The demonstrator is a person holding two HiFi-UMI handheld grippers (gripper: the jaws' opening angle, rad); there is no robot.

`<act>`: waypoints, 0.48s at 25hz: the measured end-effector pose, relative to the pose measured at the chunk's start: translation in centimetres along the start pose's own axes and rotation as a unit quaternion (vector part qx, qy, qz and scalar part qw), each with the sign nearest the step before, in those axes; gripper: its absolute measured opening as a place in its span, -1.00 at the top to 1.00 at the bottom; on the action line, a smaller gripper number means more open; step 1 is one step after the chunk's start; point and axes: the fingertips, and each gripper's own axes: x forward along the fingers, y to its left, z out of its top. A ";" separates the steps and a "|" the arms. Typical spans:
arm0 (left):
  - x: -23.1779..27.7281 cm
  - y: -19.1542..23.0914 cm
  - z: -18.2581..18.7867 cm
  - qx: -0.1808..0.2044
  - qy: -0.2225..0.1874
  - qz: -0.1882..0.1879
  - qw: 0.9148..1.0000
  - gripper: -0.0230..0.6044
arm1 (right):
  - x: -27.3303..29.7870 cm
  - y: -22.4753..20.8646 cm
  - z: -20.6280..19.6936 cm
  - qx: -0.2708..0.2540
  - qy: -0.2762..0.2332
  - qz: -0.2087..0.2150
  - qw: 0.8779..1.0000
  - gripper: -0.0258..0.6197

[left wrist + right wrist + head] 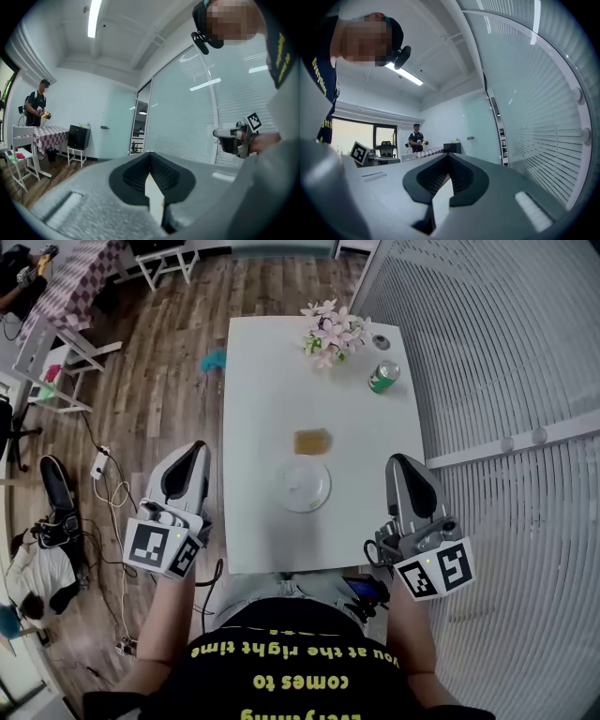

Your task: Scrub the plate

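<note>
This looks like an office room fitted out as a recording lab with a homely touch. A glass partition wall with white horizontal blinds [487,352] runs along one side, and a long ceiling strip light [95,18] hangs overhead. Loose cables and a white power strip [101,465] lie on the brown wood-plank floor [159,381]. A plain white rectangular table [262,381] stands by the partition. Farther off, a second person [37,108] stands at a table with a red-and-white checked cloth [51,133].

A round white plate [304,486] lies flat near the table's front edge, a tan sponge [312,441] just beyond.
</note>
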 end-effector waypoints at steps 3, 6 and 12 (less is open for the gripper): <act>-0.3 -0.1 0.3 0.003 -0.004 0.010 1.000 0.91 | 0.1 -0.3 0.2 -0.004 -0.005 0.008 1.000 0.90; -0.6 -0.2 1.0 0.015 -0.011 0.021 1.000 0.91 | 0.6 -0.5 0.0 0.000 -0.001 0.030 1.000 0.90; -1.7 -0.5 1.8 0.026 -0.024 0.056 0.998 0.91 | 1.2 -0.3 0.8 -0.003 -0.006 0.074 0.997 0.90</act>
